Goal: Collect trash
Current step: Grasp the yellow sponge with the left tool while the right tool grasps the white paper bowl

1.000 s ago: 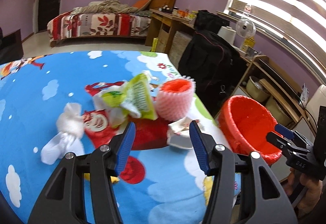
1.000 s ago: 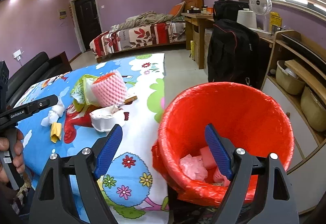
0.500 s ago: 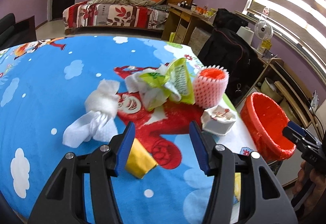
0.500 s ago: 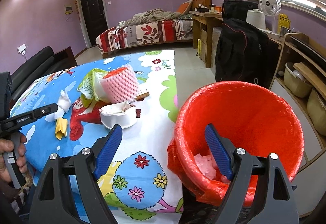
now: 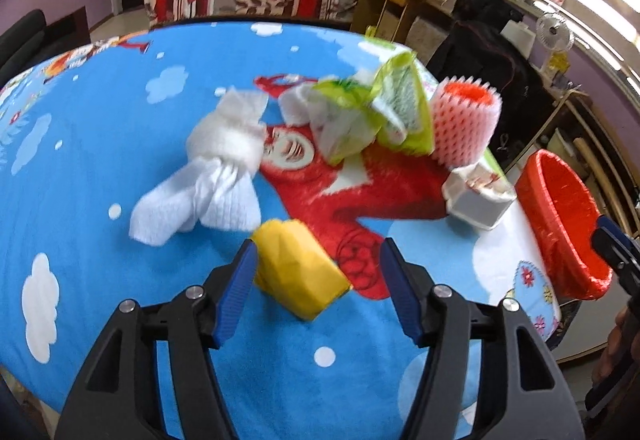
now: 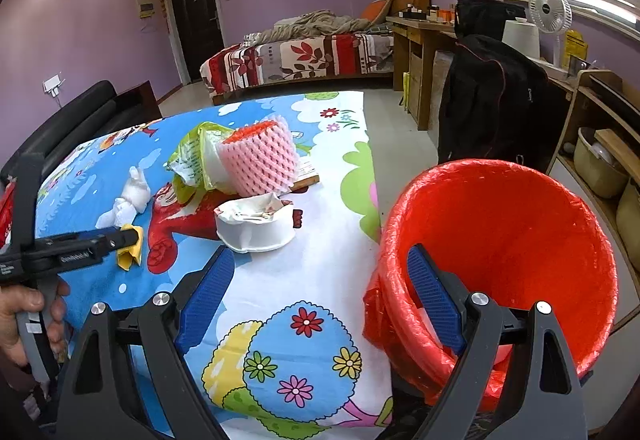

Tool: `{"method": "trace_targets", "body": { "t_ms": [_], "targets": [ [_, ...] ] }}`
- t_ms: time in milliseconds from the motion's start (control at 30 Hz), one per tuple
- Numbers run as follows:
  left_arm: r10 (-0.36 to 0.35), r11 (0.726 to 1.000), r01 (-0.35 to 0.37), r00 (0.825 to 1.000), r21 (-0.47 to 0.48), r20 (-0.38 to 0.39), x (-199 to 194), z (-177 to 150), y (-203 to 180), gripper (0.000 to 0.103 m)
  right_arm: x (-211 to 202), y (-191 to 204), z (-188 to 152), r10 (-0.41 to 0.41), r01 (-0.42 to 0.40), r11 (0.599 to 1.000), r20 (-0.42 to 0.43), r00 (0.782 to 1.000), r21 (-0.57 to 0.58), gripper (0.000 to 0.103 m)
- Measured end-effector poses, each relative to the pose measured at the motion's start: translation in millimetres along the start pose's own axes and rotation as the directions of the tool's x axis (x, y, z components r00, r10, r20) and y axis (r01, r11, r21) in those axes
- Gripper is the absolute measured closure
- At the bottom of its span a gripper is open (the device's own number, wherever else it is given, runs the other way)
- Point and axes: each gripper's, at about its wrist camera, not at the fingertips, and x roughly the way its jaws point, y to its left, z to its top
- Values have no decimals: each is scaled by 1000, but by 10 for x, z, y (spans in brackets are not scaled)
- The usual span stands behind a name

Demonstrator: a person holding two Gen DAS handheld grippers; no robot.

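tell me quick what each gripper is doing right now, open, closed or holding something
Left gripper: jaws opening, the yellow wrapper between them, not gripped.
Right gripper: open, jaws opening, holding nothing.

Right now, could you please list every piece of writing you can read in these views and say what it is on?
"GenRobot.AI" (small, apparently): side of the left gripper, whose jaws are opening with the yellow wrapper between them.
Green snack wrapper: print too blurred to read.
White tub lid: red print, unreadable.
Yellow sign beside the fan: too small.
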Motion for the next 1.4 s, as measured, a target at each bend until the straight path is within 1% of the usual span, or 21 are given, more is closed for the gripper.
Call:
{"method": "trace_targets", "body": {
  "t_ms": [233,300,367,433,533,567,667,733,833,1033,1200,1400],
  "targets": [
    [28,1000,-29,999,-8,-28,141,-25,22,43,64,70,5,7,-7,1000,-8,1000,-9,20],
    [38,999,-38,999,-8,-28,164,-13,23,49,91,103,4,8,-8,1000,-9,1000,-14,19],
    [57,998,-57,998,4,-26,181,1,8,60,131,150,2,7,-8,1000,-12,1000,-19,19],
    [71,997,-70,997,12,-24,189,8,8,65,175,200,6,10,-10,1000,-15,1000,-24,19],
    [84,996,-84,996,33,-22,191,3,-14,68,238,270,17,10,-11,999,-20,1000,-33,19],
    [82,996,-81,996,36,-22,192,5,-19,72,268,297,22,11,-12,999,-23,1000,-36,19],
    [76,996,-75,997,53,-23,199,10,-48,76,352,369,39,11,-12,999,-29,1000,-43,19],
    [76,995,-74,997,67,-21,204,5,-75,78,416,423,53,13,-14,999,-35,999,-51,19],
    [55,997,-54,998,63,-17,195,6,-75,78,513,476,79,10,-12,998,-41,999,-55,19],
    [-11,997,7,999,73,48,58,56,-139,78,692,541,150,2,-4,999,-53,999,-45,19],
    [-25,997,21,998,74,64,4,77,-168,78,808,624,219,5,-7,999,-52,999,-48,19],
    [-32,998,28,996,59,79,-57,97,-145,78,980,704,279,-11,5,998,-87,996,-65,19]
  ]
}}
